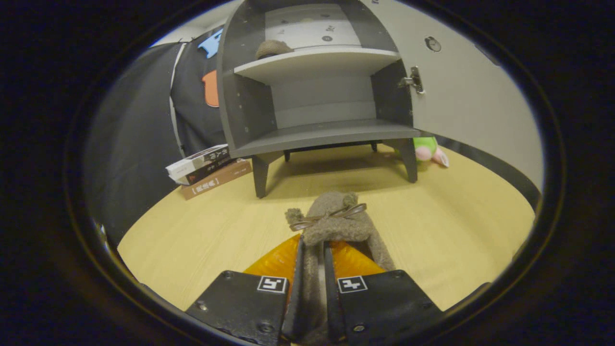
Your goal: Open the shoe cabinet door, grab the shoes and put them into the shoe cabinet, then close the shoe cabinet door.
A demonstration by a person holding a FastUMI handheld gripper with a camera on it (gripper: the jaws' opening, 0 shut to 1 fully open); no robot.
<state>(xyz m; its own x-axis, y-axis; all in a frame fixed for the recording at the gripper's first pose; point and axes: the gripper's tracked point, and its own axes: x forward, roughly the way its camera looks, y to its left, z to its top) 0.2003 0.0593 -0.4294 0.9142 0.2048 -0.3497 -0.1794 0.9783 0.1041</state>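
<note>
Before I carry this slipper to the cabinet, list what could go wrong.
1. The gripper pinches only the fuzzy slipper by a thin edge; it may slip out in transit.
2. The open door and its hinge sit close to the path; the slipper could snag.
3. Another slipper occupies the upper shelf; the lower shelf looks safer.

The shoe cabinet (317,96) stands with its door (461,91) swung wide beside it, leaving the front unblocked. Its lower shelf (326,134) lies bare. Its upper shelf (317,60) carries a shoe (273,48) at one end. Bare tabletop (202,230) stretches before the cabinet. Books (209,170) flank one leg; a plush toy (430,150) sits behind the opposite leg, under the door.

The gripper (313,250) pinches a slipper (331,223) on that approach.
</note>
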